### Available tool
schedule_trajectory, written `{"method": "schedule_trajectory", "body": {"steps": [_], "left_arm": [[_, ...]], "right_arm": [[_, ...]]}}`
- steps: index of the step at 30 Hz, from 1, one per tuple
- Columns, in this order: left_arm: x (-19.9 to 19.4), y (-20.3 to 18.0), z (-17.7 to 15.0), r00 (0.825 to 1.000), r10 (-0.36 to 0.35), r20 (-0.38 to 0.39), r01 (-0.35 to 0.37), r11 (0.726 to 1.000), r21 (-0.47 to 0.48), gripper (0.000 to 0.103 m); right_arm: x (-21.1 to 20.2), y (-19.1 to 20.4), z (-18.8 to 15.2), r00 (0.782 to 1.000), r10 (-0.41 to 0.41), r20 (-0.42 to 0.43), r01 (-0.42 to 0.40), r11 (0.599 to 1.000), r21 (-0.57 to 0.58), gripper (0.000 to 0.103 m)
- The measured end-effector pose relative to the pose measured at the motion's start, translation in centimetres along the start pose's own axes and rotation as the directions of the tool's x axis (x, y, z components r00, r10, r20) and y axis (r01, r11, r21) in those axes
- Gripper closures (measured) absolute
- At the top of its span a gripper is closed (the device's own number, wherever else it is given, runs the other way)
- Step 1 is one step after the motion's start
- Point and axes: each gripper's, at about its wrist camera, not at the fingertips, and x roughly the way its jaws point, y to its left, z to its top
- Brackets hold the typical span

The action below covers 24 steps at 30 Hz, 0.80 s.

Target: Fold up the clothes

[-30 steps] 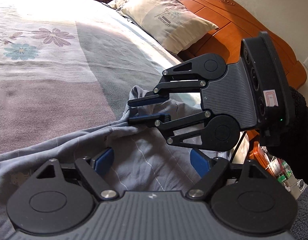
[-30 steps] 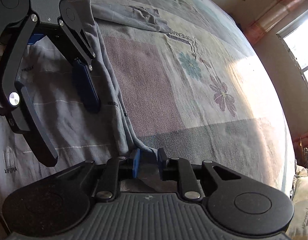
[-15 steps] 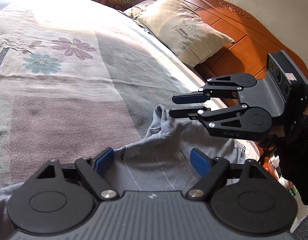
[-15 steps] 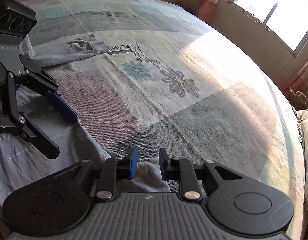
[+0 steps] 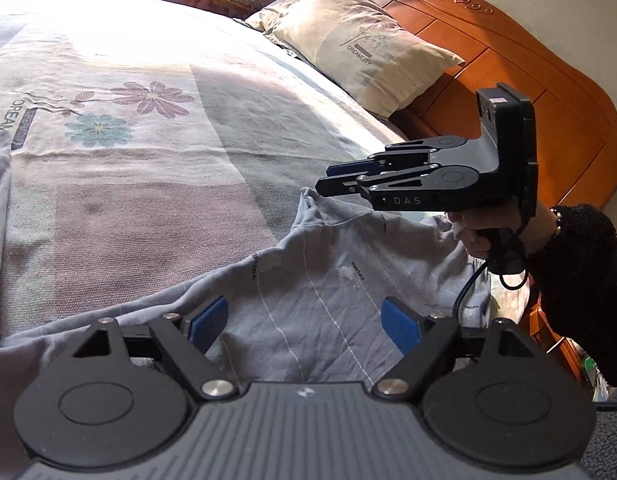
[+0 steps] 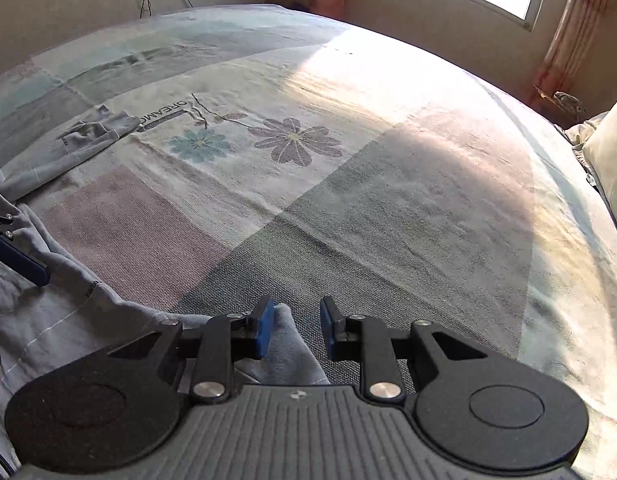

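Nearest to me, my left gripper [image 5: 304, 318] is spread wide, its blue pads [image 5: 207, 319] apart over the grey garment [image 5: 328, 276], which lies rumpled on the bedspread [image 5: 128, 184] at the near edge of the bed. My right gripper [image 6: 294, 326] has its pads parted with a corner of the garment [image 6: 290, 344] lying loose between them, touching the left pad, not pinched. From the left view my right hand [image 5: 492, 232] holds that gripper above the cloth's raised corner. Farther off, a pillow [image 5: 360, 40] leans on the wooden headboard [image 5: 548, 92]
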Motion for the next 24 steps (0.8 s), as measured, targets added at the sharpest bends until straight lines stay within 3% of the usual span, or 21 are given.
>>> {"method": "schedule_trajectory", "body": {"steps": [5, 7, 10, 13, 16, 20, 22, 24], "left_arm": [[-0.5, 0.2, -0.3, 0.996, 0.091, -0.027, -0.091, 0.996, -0.016, 0.019], [-0.6, 0.2, -0.5, 0.991, 0.128, -0.04, -0.129, 0.991, -0.023, 0.019], [-1.7, -0.5, -0.7, 0.985, 0.164, -0.046, -0.163, 0.987, 0.008, 0.019], [-2.9, -2.0, -1.2, 0.987, 0.16, -0.027, -0.158, 0.986, 0.056, 0.019], [-2.2, -4.2, -1.9, 0.977, 0.213, -0.025, -0.207, 0.968, 0.144, 0.019], [-0.6, -7.8, -4.3, 0.947, 0.322, -0.005, -0.303, 0.895, 0.326, 0.019], [0.0, -8.9, -5.6, 0.934, 0.358, -0.004, -0.329, 0.863, 0.383, 0.019], [-0.1, -8.8, -6.4, 0.931, 0.366, -0.019, -0.331, 0.863, 0.381, 0.019]], "right_arm": [[-0.1, 1.4, -0.7, 0.989, 0.149, -0.01, -0.147, 0.984, 0.103, 0.073], [1.8, 1.4, -1.1, 0.993, 0.114, -0.033, -0.108, 0.981, 0.158, 0.073], [2.1, 0.1, -1.1, 0.996, 0.082, 0.018, -0.084, 0.958, 0.273, 0.072], [-0.5, -0.1, -1.2, 0.995, 0.069, 0.071, -0.088, 0.944, 0.316, 0.068], [-4.6, 1.1, -2.5, 0.997, 0.01, 0.077, -0.032, 0.956, 0.292, 0.054], [-9.7, 3.0, -6.8, 0.99, -0.138, 0.032, 0.124, 0.953, 0.277, 0.032], [-11.1, 3.5, -9.6, 0.983, -0.186, -0.005, 0.179, 0.938, 0.296, 0.031], [-11.4, 3.8, -12.2, 0.977, -0.209, -0.054, 0.215, 0.922, 0.322, 0.03]]}}
